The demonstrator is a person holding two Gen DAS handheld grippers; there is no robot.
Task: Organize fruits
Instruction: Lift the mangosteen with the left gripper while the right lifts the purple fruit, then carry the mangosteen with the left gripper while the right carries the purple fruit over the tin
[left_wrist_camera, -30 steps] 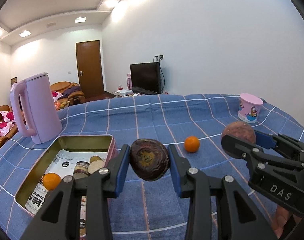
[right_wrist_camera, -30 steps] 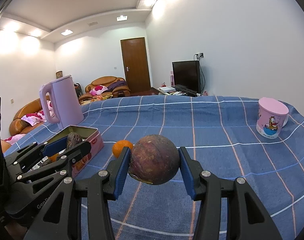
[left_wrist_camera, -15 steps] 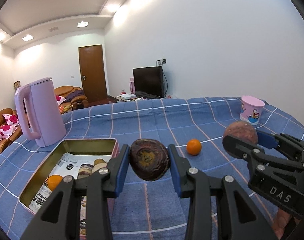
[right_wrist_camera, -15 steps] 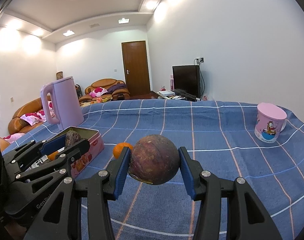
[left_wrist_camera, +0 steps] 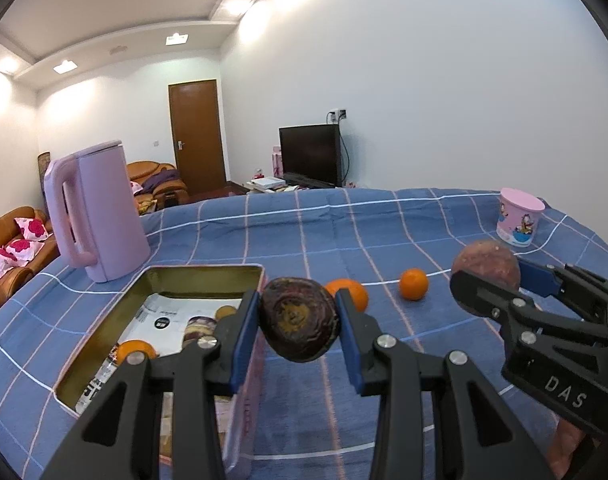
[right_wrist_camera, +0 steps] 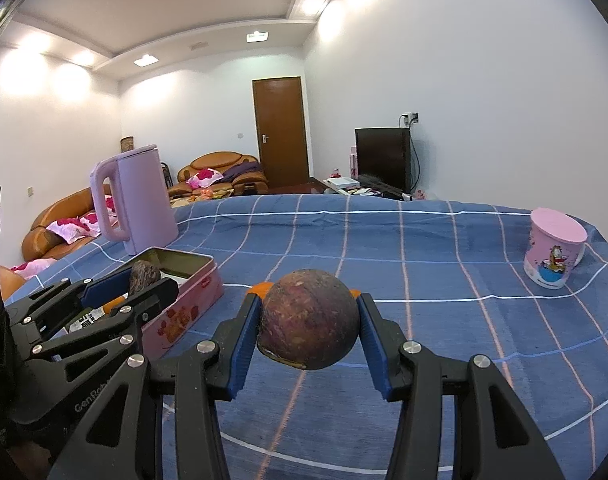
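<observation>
Fruits fill both tools: the left tool (left_wrist_camera: 299, 320) pinches a dark wrinkled fruit (left_wrist_camera: 300, 319) between its blue pads, just beside the open tin (left_wrist_camera: 104, 320), and the right tool (right_wrist_camera: 309, 326) pinches a round purple-brown fruit (right_wrist_camera: 309, 320) above the blue checked worktop (right_wrist_camera: 443, 272). An orange (left_wrist_camera: 134, 351) lies inside the tin; two more oranges (left_wrist_camera: 413, 284) sit on the cloth nearby. A pink kettle (left_wrist_camera: 98, 210) stands behind the tin, a pink cup (right_wrist_camera: 553, 248) well apart at the right.

Pink kettle (left_wrist_camera: 98, 212) far left on blue checked cloth (left_wrist_camera: 343, 232) — pink cartoon cup (left_wrist_camera: 519, 217) far right; TV (left_wrist_camera: 309, 156) behind.
</observation>
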